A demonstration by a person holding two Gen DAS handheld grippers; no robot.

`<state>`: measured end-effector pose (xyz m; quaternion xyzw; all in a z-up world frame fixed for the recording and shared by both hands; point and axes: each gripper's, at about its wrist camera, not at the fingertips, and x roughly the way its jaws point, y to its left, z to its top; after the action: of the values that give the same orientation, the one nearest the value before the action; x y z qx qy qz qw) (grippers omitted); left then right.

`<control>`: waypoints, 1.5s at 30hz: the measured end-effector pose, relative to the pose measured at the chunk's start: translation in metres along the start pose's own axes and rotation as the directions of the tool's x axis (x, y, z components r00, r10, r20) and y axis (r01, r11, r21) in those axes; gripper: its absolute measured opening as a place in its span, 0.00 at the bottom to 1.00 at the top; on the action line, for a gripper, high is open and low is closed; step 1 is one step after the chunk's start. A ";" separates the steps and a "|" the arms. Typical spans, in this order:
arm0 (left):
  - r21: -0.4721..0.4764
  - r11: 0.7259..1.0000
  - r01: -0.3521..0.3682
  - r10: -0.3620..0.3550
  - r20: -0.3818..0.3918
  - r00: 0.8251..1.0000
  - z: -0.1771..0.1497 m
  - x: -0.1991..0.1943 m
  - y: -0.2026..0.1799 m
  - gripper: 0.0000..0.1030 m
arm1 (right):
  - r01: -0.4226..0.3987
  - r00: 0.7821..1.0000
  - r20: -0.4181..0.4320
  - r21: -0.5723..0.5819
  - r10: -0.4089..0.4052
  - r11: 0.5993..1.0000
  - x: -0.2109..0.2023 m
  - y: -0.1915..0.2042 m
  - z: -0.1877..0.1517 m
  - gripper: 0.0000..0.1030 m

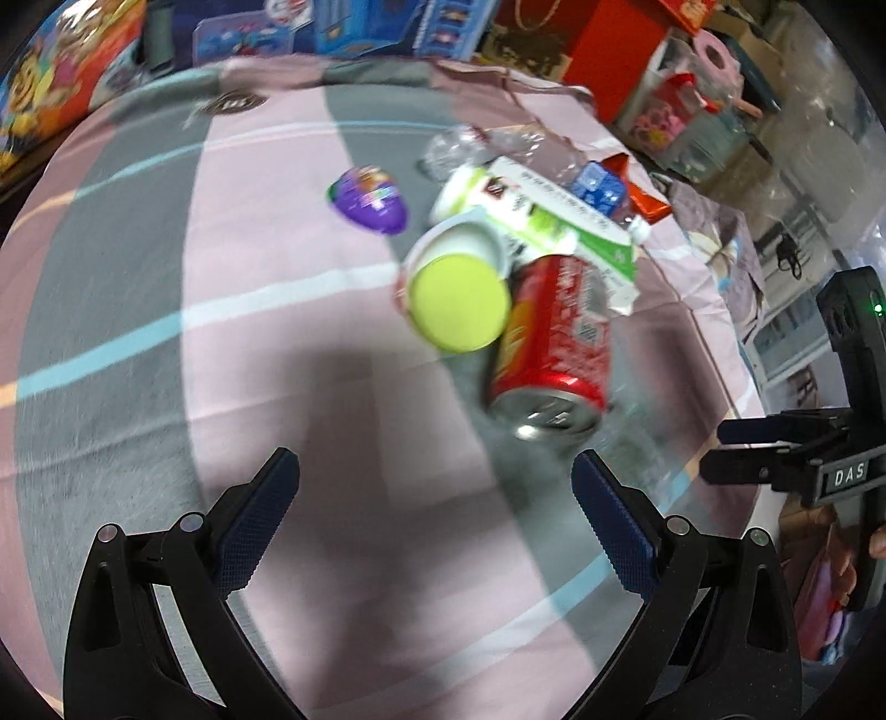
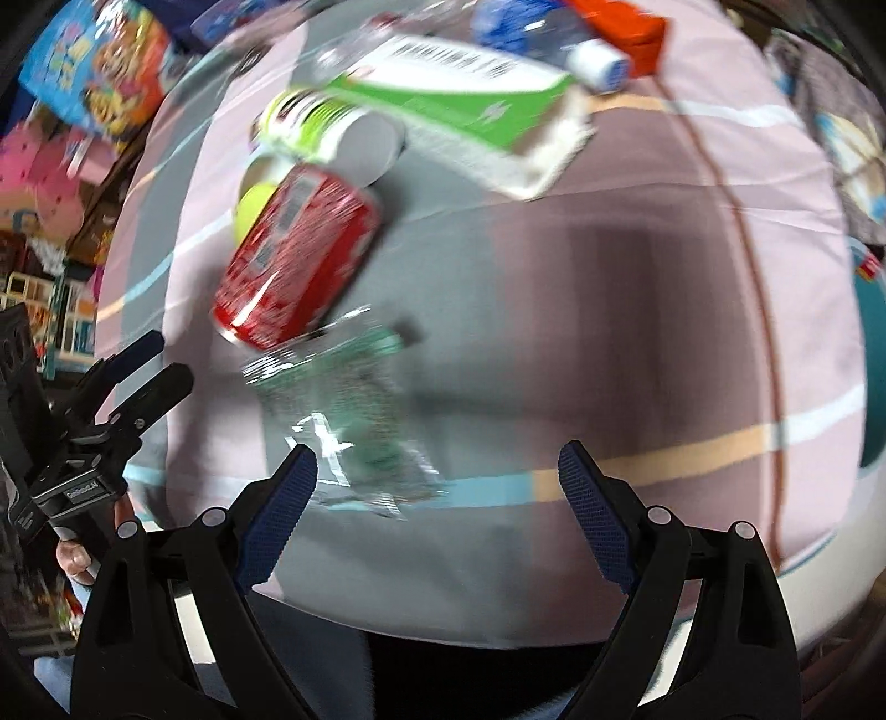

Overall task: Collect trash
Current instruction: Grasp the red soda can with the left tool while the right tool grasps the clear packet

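A heap of trash lies on a pink, grey and blue striped cloth [image 1: 249, 343]. A red drink can [image 1: 554, 338] lies on its side, also in the right wrist view [image 2: 299, 255]. Beside it are a paper cup with a yellow-green base [image 1: 459, 299], a green and white carton [image 1: 559, 216] [image 2: 459, 99], a clear bottle with a blue label [image 1: 598, 188], a purple egg-shaped pack [image 1: 371, 199] and a clear plastic wrapper [image 2: 354, 421]. My left gripper [image 1: 434, 487] is open and empty, short of the can. My right gripper [image 2: 437, 476] is open and empty, its left finger by the wrapper.
Colourful toy boxes [image 1: 66, 72] and a red box [image 1: 614, 50] stand behind the cloth. The right gripper's body [image 1: 803, 459] shows at the right edge of the left view; the left gripper's body [image 2: 94, 421] shows at the left of the right view.
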<state>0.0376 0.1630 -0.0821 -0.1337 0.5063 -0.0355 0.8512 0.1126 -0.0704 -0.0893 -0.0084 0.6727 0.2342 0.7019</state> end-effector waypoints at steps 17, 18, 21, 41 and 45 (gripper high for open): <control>-0.003 1.000 0.003 -0.003 -0.018 1.000 0.002 0.008 0.010 0.96 | 0.026 0.999 0.026 -0.120 -0.023 0.992 0.035 0.035 0.004 0.53; 0.006 1.000 0.005 -0.005 -0.018 1.000 0.004 0.009 0.007 0.96 | 0.028 0.999 0.030 -0.121 -0.024 0.992 0.032 0.033 0.004 0.52; 0.042 0.999 0.015 -0.014 -0.025 1.000 0.013 0.015 -0.010 0.96 | 0.054 0.997 0.068 -0.085 -0.048 0.995 0.018 0.016 0.007 0.52; 0.191 0.981 -0.029 0.049 -0.103 0.993 0.046 0.073 -0.091 0.57 | 0.029 0.986 0.157 0.150 -0.053 0.988 -0.017 -0.092 0.005 0.53; 0.199 0.979 -0.046 0.071 -0.124 0.990 0.048 0.084 -0.099 0.58 | 0.007 0.983 0.181 0.157 -0.036 0.988 -0.023 -0.106 -0.001 0.53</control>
<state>0.1281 0.0602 -0.1060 -0.0319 0.5588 -0.0686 0.8259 0.1483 -0.1721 -0.1000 0.0608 0.6215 0.1731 0.7617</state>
